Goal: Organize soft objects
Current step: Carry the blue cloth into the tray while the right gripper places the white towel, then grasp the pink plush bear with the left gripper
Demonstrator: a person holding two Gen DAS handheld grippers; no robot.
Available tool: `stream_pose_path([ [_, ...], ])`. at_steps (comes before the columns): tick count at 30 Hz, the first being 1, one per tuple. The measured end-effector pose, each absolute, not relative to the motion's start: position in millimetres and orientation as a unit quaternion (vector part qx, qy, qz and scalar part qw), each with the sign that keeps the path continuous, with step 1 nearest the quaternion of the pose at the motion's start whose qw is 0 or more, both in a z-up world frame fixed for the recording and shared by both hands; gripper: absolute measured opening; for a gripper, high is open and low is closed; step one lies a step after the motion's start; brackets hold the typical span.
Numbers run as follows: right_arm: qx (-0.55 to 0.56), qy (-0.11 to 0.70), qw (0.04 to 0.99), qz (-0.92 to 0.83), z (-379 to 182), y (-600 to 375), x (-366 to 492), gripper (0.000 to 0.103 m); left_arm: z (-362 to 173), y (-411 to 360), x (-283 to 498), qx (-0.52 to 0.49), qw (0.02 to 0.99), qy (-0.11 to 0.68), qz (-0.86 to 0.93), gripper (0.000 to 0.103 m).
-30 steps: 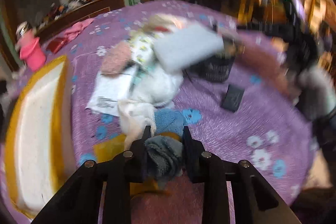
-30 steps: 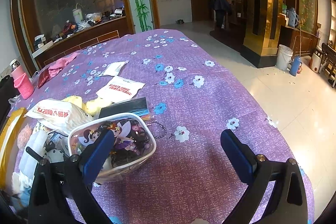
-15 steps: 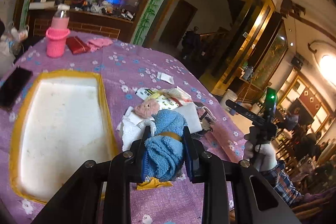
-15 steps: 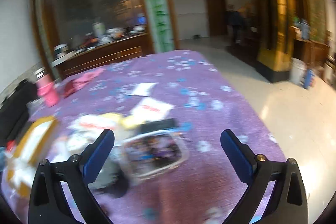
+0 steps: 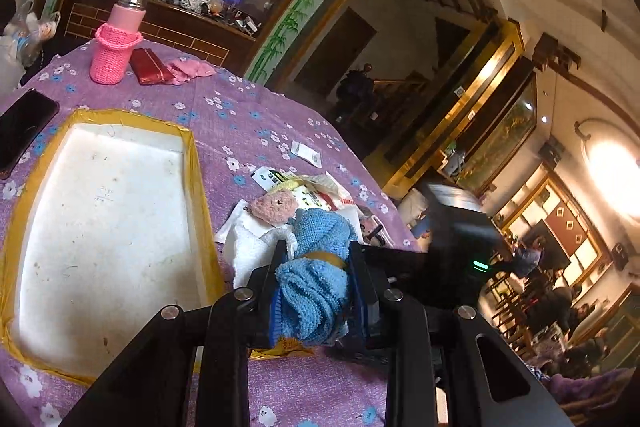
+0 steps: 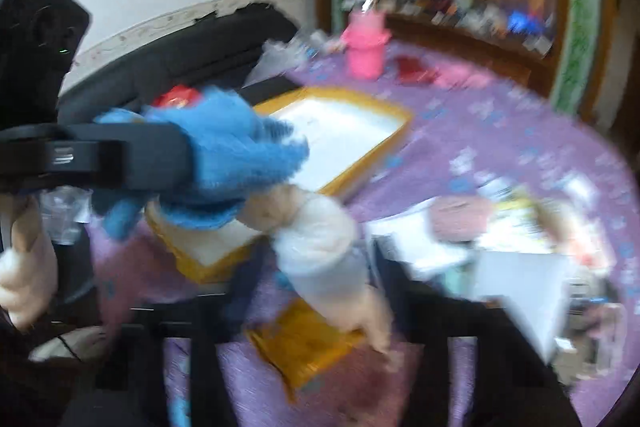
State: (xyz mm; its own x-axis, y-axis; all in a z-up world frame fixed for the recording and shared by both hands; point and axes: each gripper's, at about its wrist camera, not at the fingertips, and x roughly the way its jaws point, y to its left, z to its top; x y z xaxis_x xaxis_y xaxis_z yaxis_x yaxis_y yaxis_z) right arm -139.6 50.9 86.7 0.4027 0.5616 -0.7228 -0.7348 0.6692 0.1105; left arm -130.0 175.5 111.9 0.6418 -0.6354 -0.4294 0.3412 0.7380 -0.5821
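My left gripper (image 5: 318,283) is shut on a blue knitted soft item (image 5: 316,267) with a tan band, held above the purple flowered table. In the blurred right wrist view the same blue item (image 6: 236,163) sits in the left gripper, with a pale stuffed toy (image 6: 324,251) hanging below it. The white tray with a yellow rim (image 5: 100,227) lies to the left; it also shows in the right wrist view (image 6: 348,135). My right gripper (image 6: 316,339) is blurred; its dark fingers stand far apart, open, low in the frame.
A pile of packets and a pink knitted pad (image 5: 276,207) lies behind the left gripper. A pink bottle (image 5: 116,43), a red wallet (image 5: 150,67) and a black phone (image 5: 24,127) lie at the far and left sides. A yellow packet (image 6: 304,339) lies on the cloth.
The right gripper has swung sharply left and now faces the left gripper and tray. The left gripper has kept its hold on the blue item and lifted it slightly higher.
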Motion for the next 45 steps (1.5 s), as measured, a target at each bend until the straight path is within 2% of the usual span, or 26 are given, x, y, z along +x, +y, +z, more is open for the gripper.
stream_pose_path([
  [3,-0.066,0.406,0.819,0.401,84.5,46.1,-124.5,0.034,112.8,188.8,-128.7,-0.236,0.881,0.317,-0.26,0.027],
  [9,-0.038,0.404,0.838,0.364,115.1,43.8,-101.0,0.034,112.2,225.8,-115.7,-0.278,0.878,0.309,-0.239,0.028],
  [17,-0.099,0.401,0.869,0.272,124.8,71.2,-65.4,0.033,117.0,260.1,-87.9,-0.307,0.879,0.29,-0.22,0.028],
  [21,0.008,0.448,0.841,0.303,123.0,76.6,-22.4,0.033,113.8,274.9,-66.3,-0.301,0.887,0.303,-0.175,0.028],
  [24,0.065,0.476,0.815,0.323,118.0,95.2,0.6,0.033,95.9,276.7,-31.1,-0.295,0.883,0.341,-0.129,0.028],
  [25,0.075,0.487,0.809,0.32,113.2,103.5,9.3,0.033,88.8,278.6,-20.3,-0.294,0.883,0.35,-0.108,0.031],
  [27,0.086,0.508,0.797,0.314,101.8,116.6,21.2,0.034,76.4,281.9,-3.2,-0.292,0.884,0.36,-0.065,0.043],
  [28,0.087,0.517,0.793,0.312,97.1,121.6,24.9,0.034,72.3,282.9,1.5,-0.295,0.882,0.363,-0.058,0.058],
  [29,0.086,0.527,0.789,0.304,90.9,125.8,29.6,0.038,65.6,285.9,8.1,-0.302,0.878,0.367,-0.05,0.068],
  [31,0.092,0.542,0.783,0.291,80.0,128.6,34.9,0.039,54.5,291.3,15.0,-0.321,0.868,0.378,-0.039,0.072],
  [36,0.108,0.542,0.784,0.282,72.7,118.9,36.4,0.049,51.7,298.6,10.5,-0.352,0.853,0.383,-0.046,0.073],
  [40,0.123,0.5,0.805,0.294,97.4,88.5,20.9,0.049,71.5,297.6,-7.8,-0.338,0.865,0.37,-0.035,0.073],
  [43,0.123,0.451,0.833,0.296,123.0,50.3,-0.1,0.051,93.4,282.0,-23.4,-0.305,0.884,0.353,-0.04,0.081],
  [45,0.123,0.415,0.856,0.283,137.5,15.5,-17.8,0.065,110.3,257.7,-35.8,-0.263,0.902,0.337,-0.052,0.088],
])
